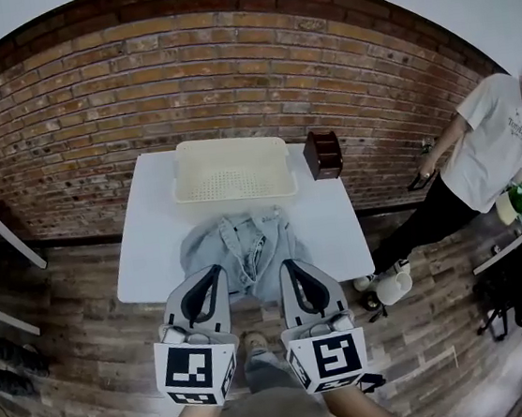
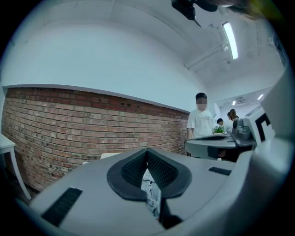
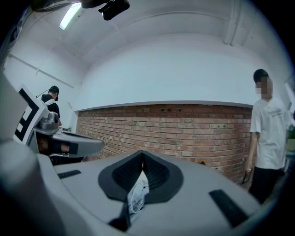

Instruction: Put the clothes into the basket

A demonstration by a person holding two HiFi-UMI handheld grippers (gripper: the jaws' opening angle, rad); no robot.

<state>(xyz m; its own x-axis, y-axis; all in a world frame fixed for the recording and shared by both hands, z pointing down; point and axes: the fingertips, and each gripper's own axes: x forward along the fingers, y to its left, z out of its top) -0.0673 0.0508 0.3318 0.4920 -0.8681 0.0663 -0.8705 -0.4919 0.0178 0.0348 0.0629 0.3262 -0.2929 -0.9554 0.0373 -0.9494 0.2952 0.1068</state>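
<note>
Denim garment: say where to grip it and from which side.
Pinch the denim garment by its near edge, hanging off the table, at two spaced spots, level from the person's side, as the left gripper and right gripper, both shut on it, do. It is limp and wide; the basket lies beyond.

The head camera looks steeply down from the near side of the desk [image 1: 148, 250] toward the far brick wall [image 1: 226, 75]. The cameras on the left tool [image 1: 215, 274] and right tool [image 1: 286, 266] sit close behind the jaws, facing level at that same wall.
</note>
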